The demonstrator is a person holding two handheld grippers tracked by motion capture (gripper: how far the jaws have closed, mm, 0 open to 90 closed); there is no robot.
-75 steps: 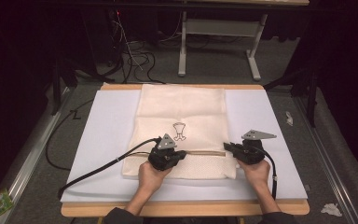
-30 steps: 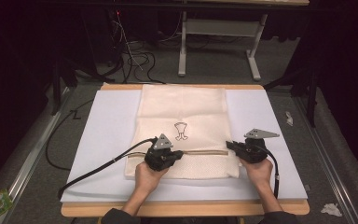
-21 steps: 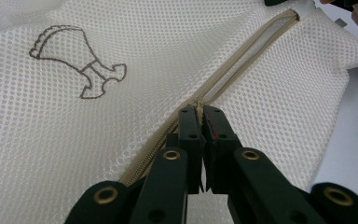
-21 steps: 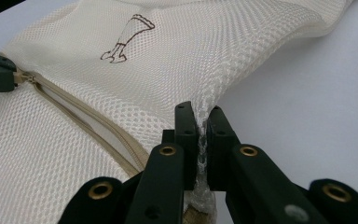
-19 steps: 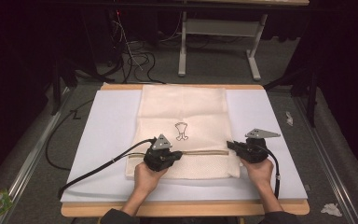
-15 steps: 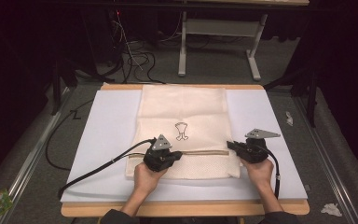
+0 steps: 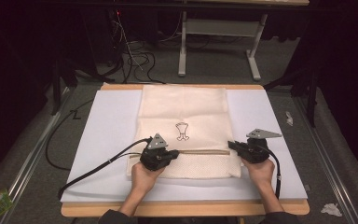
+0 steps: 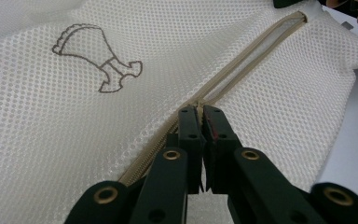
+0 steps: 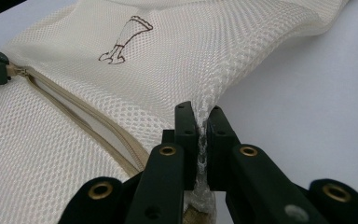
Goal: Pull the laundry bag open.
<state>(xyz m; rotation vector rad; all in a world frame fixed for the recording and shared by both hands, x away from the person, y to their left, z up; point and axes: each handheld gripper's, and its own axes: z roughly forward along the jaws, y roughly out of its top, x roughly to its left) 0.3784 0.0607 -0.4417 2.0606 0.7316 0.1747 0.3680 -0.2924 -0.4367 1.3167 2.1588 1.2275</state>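
A cream mesh bag (image 7: 184, 126) lies flat in the middle of a white sheet (image 7: 98, 135) that covers the worktop (image 7: 182, 208), its long side running away from the person. A small brown outline drawing (image 7: 182, 131) is printed near the bag's centre, and just on the person's side of it a tan zipper (image 7: 203, 151) runs across the bag from side to side. In the left gripper view the zipper stands parted beyond the gripper tips and joined behind them. The left gripper (image 8: 199, 111) sits at the left part of the zipper with its jaws pressed together on the zipper's slider, which is mostly hidden between them. The right gripper (image 9: 199, 112) is at the bag's right edge, at the zipper's end, with its jaws pinched on a fold of the mesh, which bunches up between them. In the high view the left gripper (image 7: 170, 154) and the right gripper (image 7: 233, 145) lie level with each other along the zipper line, each held by a hand coming in from the near edge. A black cable (image 7: 98, 168) trails from the left gripper across the sheet toward the left. Beyond the worktop a grey floor carries a tangle of cables (image 7: 137, 58) and the legs of a metal stand (image 7: 216, 42).
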